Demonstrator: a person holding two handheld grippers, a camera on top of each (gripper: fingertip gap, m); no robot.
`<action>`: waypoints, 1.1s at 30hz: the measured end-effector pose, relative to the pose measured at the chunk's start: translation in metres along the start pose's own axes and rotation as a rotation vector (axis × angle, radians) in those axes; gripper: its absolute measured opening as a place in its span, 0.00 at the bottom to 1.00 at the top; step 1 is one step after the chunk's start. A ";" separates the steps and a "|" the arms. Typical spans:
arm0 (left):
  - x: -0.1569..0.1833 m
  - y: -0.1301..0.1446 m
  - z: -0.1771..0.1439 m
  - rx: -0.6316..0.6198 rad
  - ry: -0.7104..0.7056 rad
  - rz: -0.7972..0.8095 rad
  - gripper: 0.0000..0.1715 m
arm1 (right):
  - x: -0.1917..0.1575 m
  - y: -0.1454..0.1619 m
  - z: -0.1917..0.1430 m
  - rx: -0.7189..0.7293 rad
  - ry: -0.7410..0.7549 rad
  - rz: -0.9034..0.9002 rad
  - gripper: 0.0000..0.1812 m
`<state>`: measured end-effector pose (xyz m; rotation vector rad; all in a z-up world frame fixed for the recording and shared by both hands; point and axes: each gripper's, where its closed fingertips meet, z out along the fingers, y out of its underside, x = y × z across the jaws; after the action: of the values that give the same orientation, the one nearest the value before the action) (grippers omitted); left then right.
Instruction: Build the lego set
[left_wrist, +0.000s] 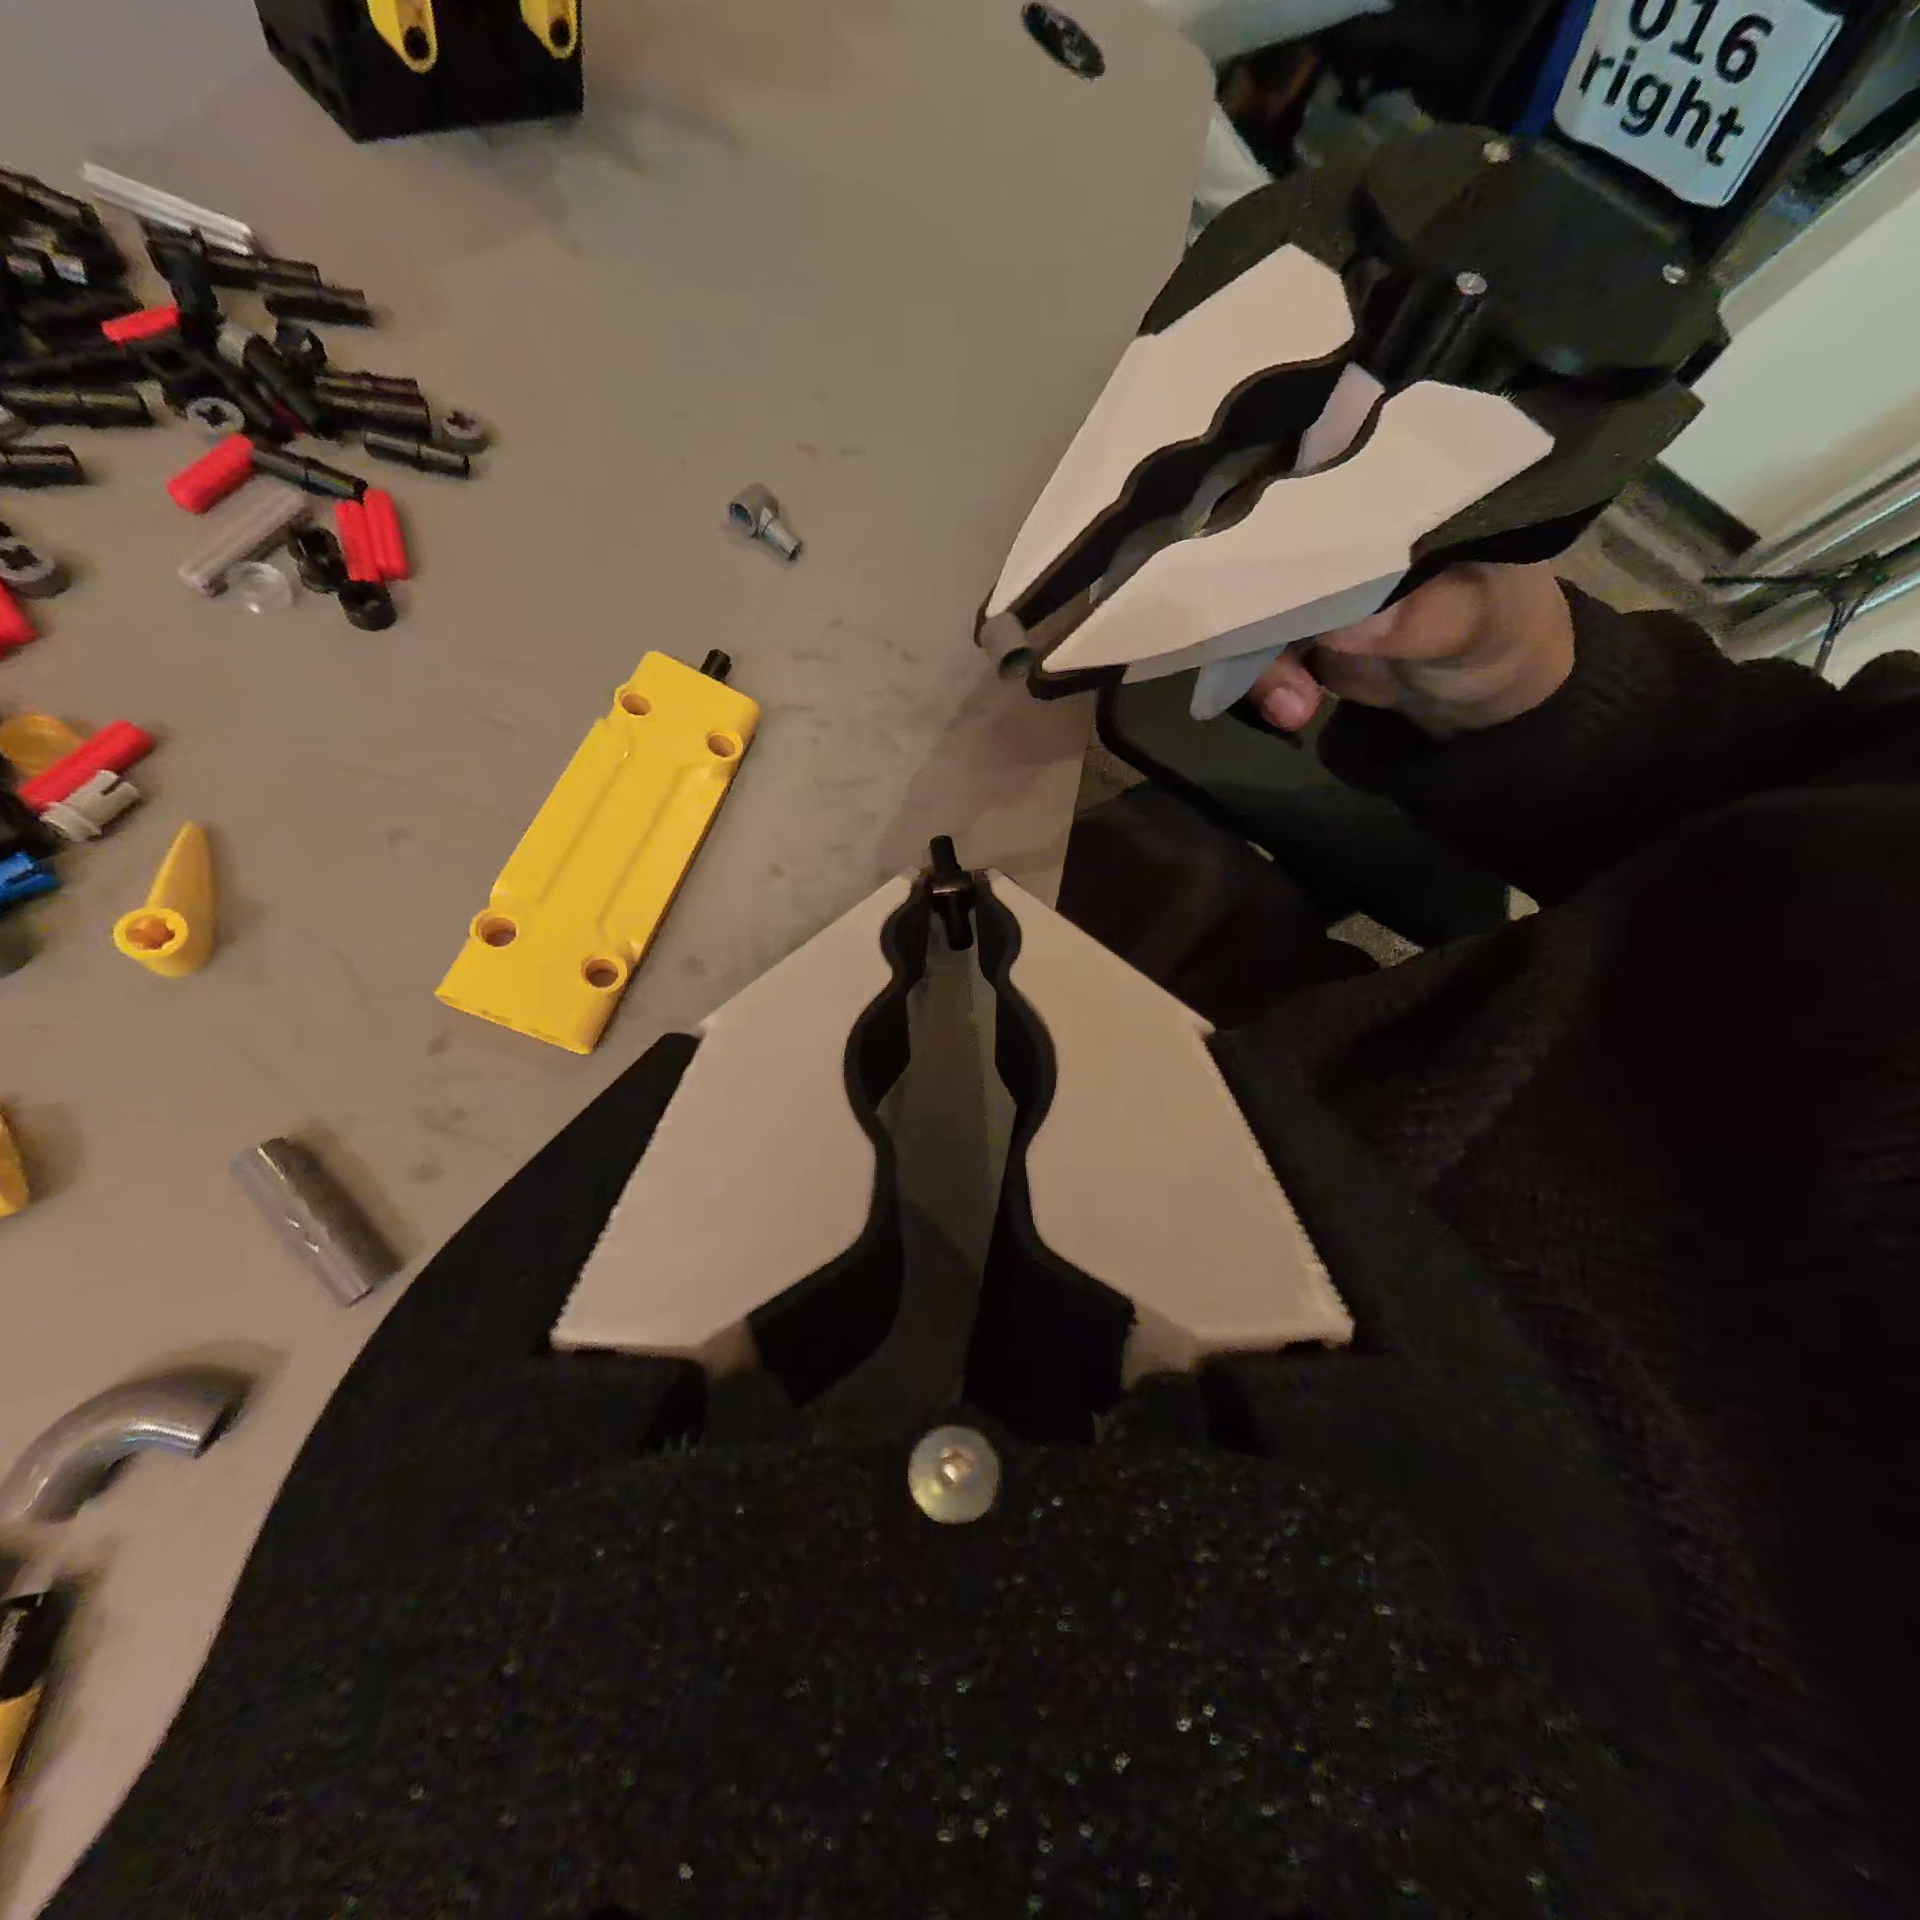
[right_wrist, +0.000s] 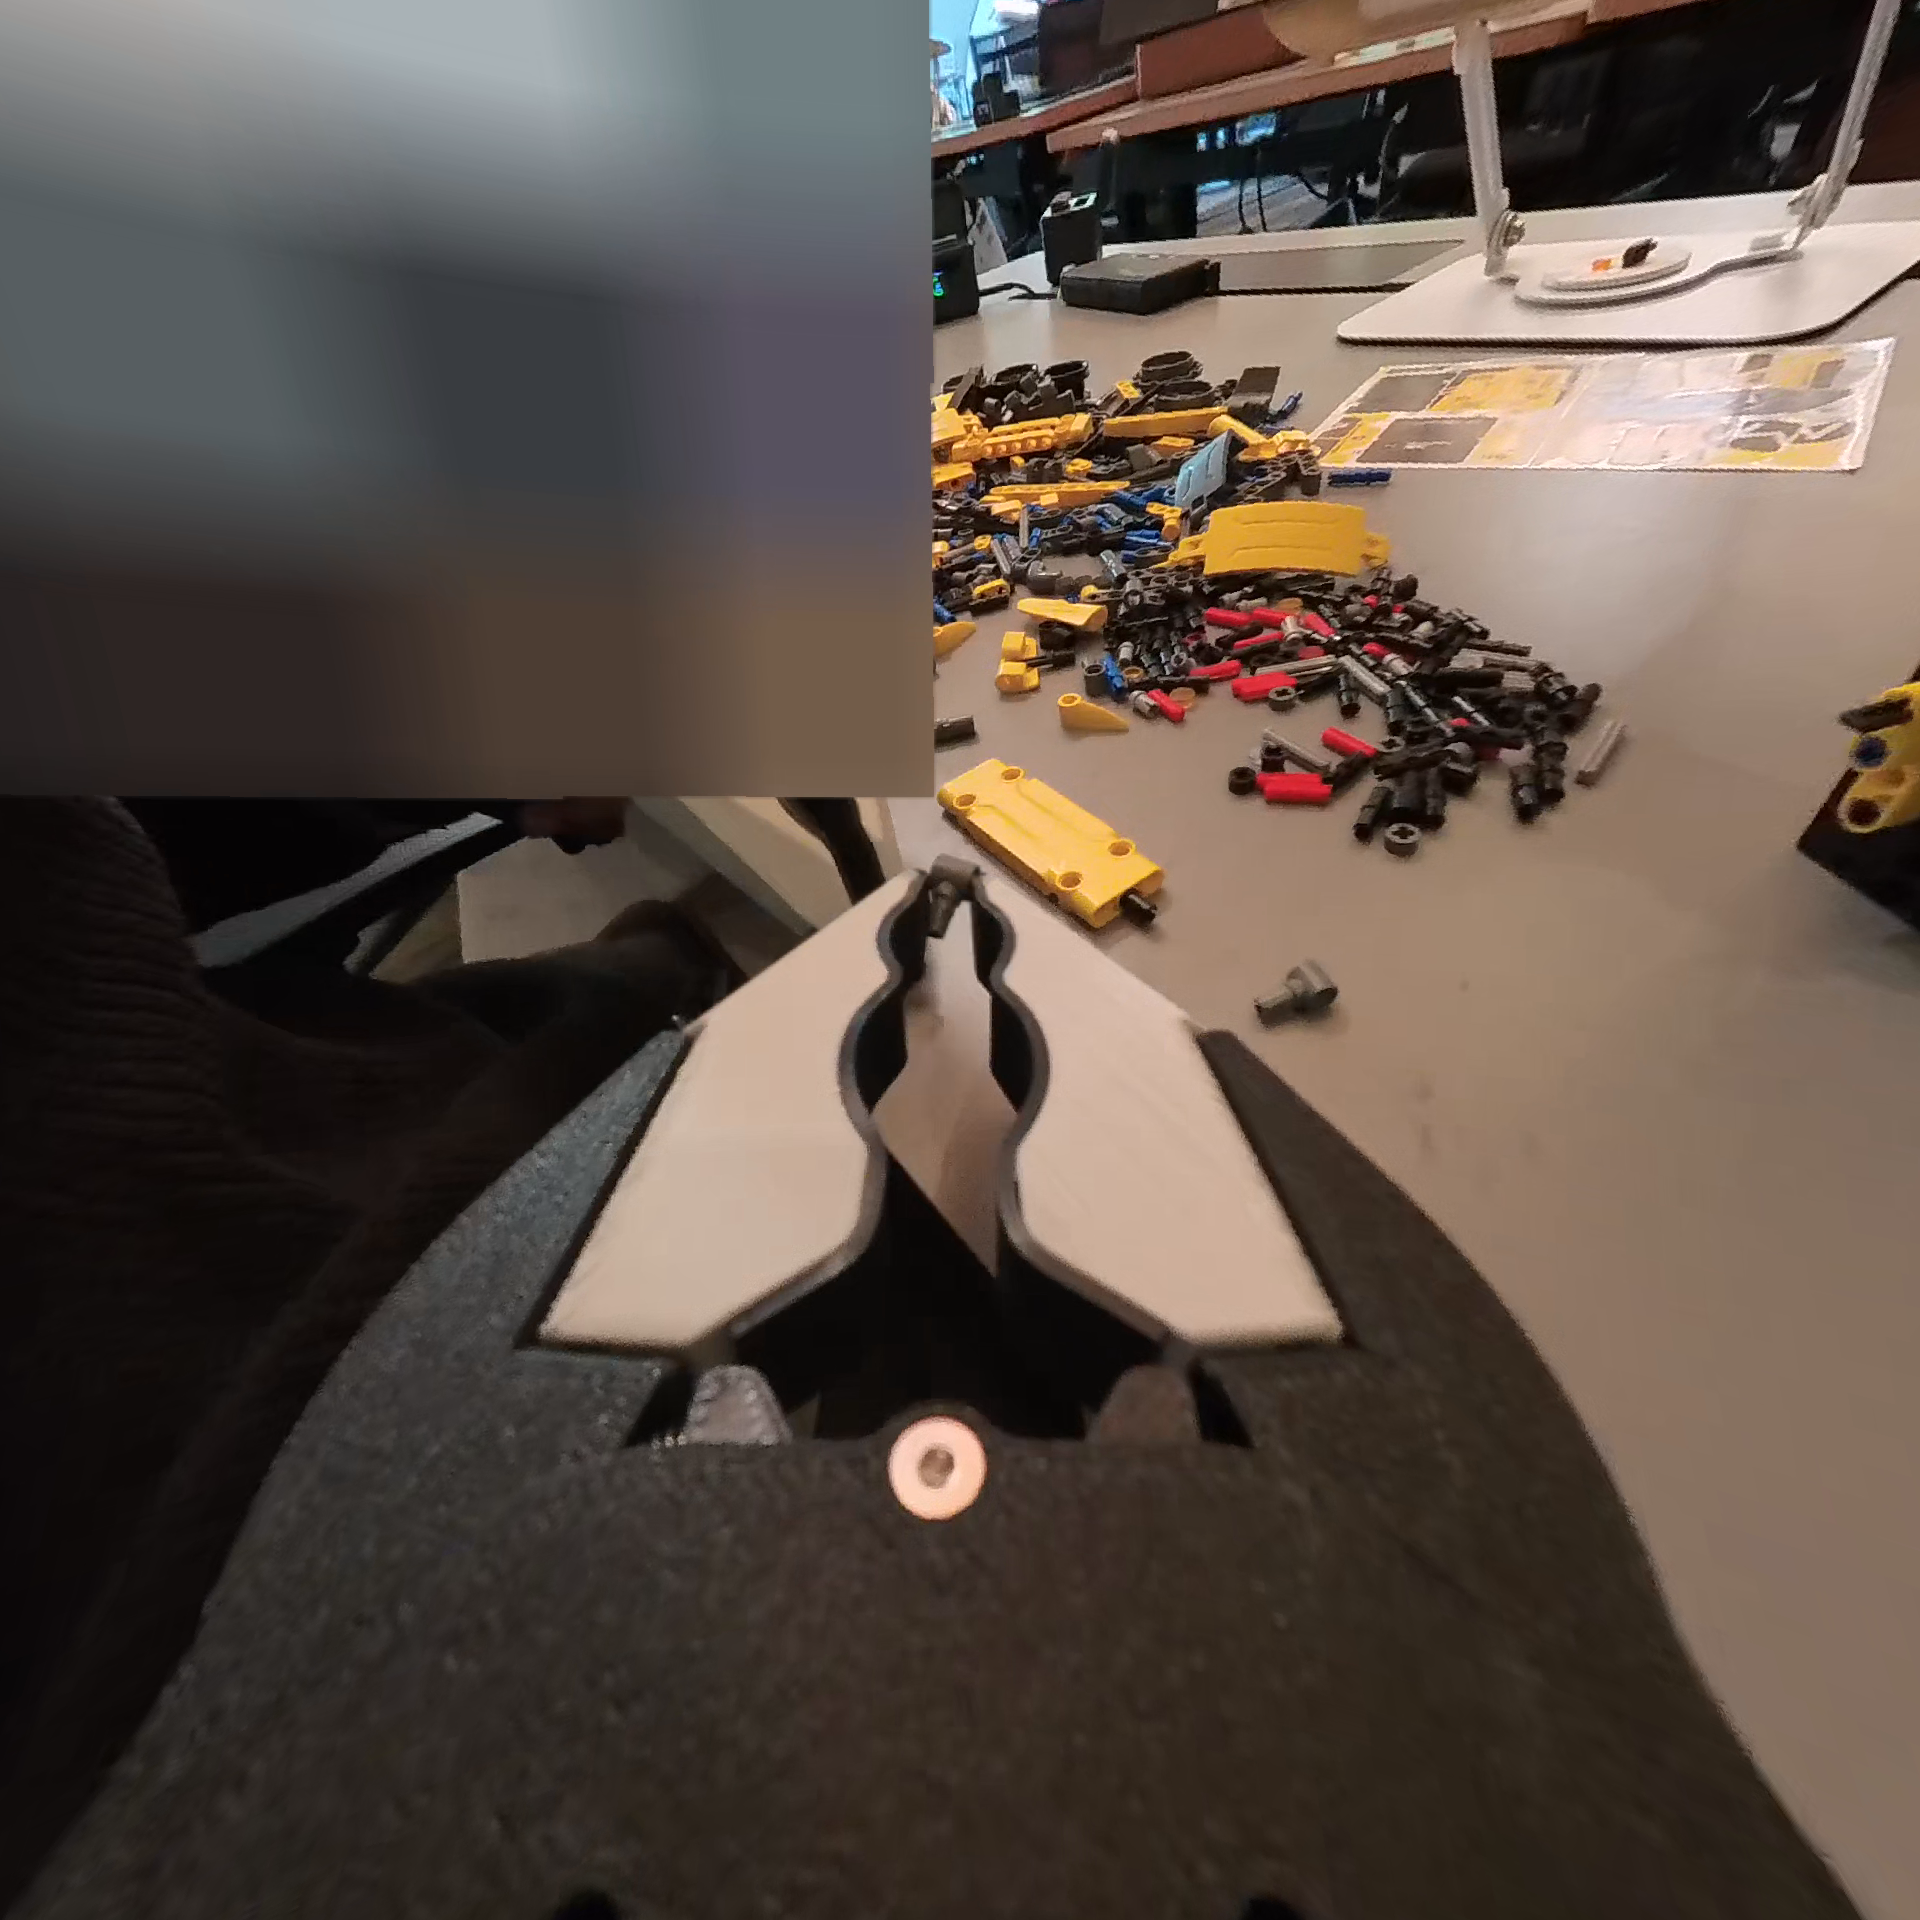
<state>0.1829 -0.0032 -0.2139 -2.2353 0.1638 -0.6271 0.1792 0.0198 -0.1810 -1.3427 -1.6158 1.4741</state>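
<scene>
My left gripper (left_wrist: 948, 883) is shut on a small black pin (left_wrist: 945, 891) that sticks out past its tips, above the table's near edge. My right gripper (right_wrist: 948, 883) is shut on a small grey connector piece (right_wrist: 948, 896); it also shows in the left wrist view (left_wrist: 1023, 646), up and to the right of the left gripper, held in a hand, its tips at the table edge. A flat yellow panel (left_wrist: 603, 850) with a black pin in one end lies on the grey table (left_wrist: 831, 312), left of both grippers; it shows in the right wrist view (right_wrist: 1049, 840) too.
A loose grey connector (left_wrist: 764, 520) lies beyond the panel. A pile of black, red and grey pins (left_wrist: 208, 395) is at the left, with a yellow cone piece (left_wrist: 171, 904) and a metal tube (left_wrist: 312, 1221). A black-and-yellow assembly (left_wrist: 426, 57) stands at the far side. An instruction sheet (right_wrist: 1600, 416) and a white stand base (right_wrist: 1621, 296) lie beyond a larger parts pile (right_wrist: 1195, 540). Some 4 cm of space lies between my two pairs of fingers.
</scene>
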 end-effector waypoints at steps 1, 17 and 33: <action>-0.001 0.002 0.001 -0.015 -0.004 -0.002 0.05 | 0.000 0.001 0.001 0.006 -0.005 0.014 0.04; 0.023 -0.055 -0.038 0.289 0.330 -0.199 0.13 | -0.027 -0.018 0.002 -0.061 -0.113 -0.342 0.04; 0.030 -0.054 -0.056 0.385 0.465 -0.329 0.03 | -0.013 -0.057 0.004 0.020 0.151 -0.621 0.12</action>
<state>0.1770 -0.0133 -0.1311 -1.7274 -0.0919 -1.2418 0.1629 0.0128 -0.1256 -0.8023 -1.7017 0.9850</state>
